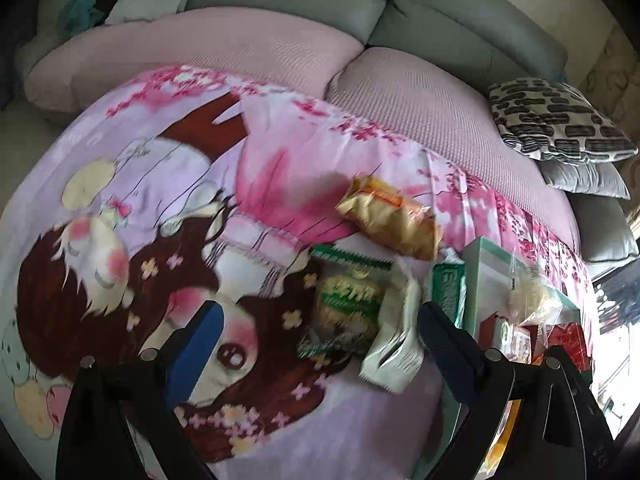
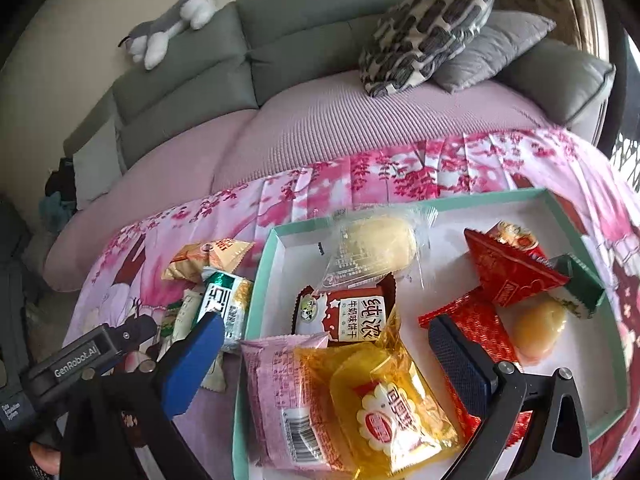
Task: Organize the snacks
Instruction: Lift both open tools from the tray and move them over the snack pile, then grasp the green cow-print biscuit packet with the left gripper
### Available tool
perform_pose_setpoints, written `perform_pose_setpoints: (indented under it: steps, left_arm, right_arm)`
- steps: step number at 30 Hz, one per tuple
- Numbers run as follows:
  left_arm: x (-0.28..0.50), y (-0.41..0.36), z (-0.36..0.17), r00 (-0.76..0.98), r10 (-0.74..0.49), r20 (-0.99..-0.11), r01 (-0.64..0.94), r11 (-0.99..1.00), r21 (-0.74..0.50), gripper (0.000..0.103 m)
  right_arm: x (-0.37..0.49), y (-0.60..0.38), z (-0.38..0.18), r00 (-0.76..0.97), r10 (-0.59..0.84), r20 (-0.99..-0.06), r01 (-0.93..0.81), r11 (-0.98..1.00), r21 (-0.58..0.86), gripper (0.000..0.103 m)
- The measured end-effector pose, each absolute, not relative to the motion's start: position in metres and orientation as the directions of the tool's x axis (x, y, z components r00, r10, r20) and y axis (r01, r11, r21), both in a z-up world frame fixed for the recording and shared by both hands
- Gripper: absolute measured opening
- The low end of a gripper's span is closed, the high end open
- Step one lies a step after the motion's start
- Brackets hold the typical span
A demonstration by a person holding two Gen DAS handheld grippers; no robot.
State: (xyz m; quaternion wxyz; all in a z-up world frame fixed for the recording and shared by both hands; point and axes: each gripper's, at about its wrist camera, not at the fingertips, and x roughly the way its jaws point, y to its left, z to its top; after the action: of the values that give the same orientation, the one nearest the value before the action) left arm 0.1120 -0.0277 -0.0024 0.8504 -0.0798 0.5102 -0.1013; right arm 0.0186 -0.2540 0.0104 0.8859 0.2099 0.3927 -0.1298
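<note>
My left gripper (image 1: pixel 320 334) is open, low over the cartoon-print cloth (image 1: pixel 160 208). A green noodle-snack packet (image 1: pixel 348 304) lies between and just ahead of its fingers, with a white-green packet (image 1: pixel 396 344) by the right finger and a golden packet (image 1: pixel 392 220) farther off. My right gripper (image 2: pixel 328 360) is open above the teal-rimmed tray (image 2: pixel 260 280). Nothing is between its fingers. Under it lie a yellow jelly packet (image 2: pixel 384 408), a pink packet (image 2: pixel 280 392) and a dark red biscuit packet (image 2: pixel 348 312).
The tray also holds a clear bread packet (image 2: pixel 372 252), red packets (image 2: pixel 508 276) and a peach jelly cup (image 2: pixel 540 328). Loose packets (image 2: pixel 224 304) lie left of the tray. A grey sofa (image 2: pixel 280 52) with cushions (image 2: pixel 424 28) stands behind. The left gripper's body (image 2: pixel 80 360) is at the lower left.
</note>
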Motion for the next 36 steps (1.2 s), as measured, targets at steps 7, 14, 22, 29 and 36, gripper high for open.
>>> perform_pose_setpoints:
  steps: [7, 14, 22, 29, 36]
  left_arm:
    - [0.113, -0.041, -0.001, 0.445, -0.273, -0.853, 0.167, 0.961, -0.221, 0.098]
    - [0.098, -0.005, 0.026, 0.505, -0.293, -0.812, 0.182, 0.956, -0.231, 0.098]
    - [0.107, 0.071, 0.016, 0.516, -0.206, -0.831, -0.016, 0.968, -0.250, 0.098]
    - [0.113, 0.047, 0.005, 0.465, -0.291, -0.836, 0.080, 0.954, -0.287, 0.095]
    - [0.117, -0.002, -0.008, 0.406, -0.362, -0.839, 0.203, 0.931, -0.303, 0.087]
  right_arm:
    - [0.002, -0.261, 0.006, 0.671, -0.071, -0.738, 0.437, 0.842, 0.316, 0.103]
    - [-0.015, -0.236, 0.019, 0.695, -0.089, -0.714, 0.434, 0.843, 0.317, 0.103]
    - [0.002, -0.189, 0.023, 0.702, -0.020, -0.712, 0.310, 0.909, 0.280, 0.102]
    - [0.011, -0.172, 0.019, 0.698, -0.008, -0.716, 0.276, 0.925, 0.259, 0.078]
    - [0.016, -0.178, 0.018, 0.693, -0.030, -0.720, 0.283, 0.930, 0.233, 0.061]
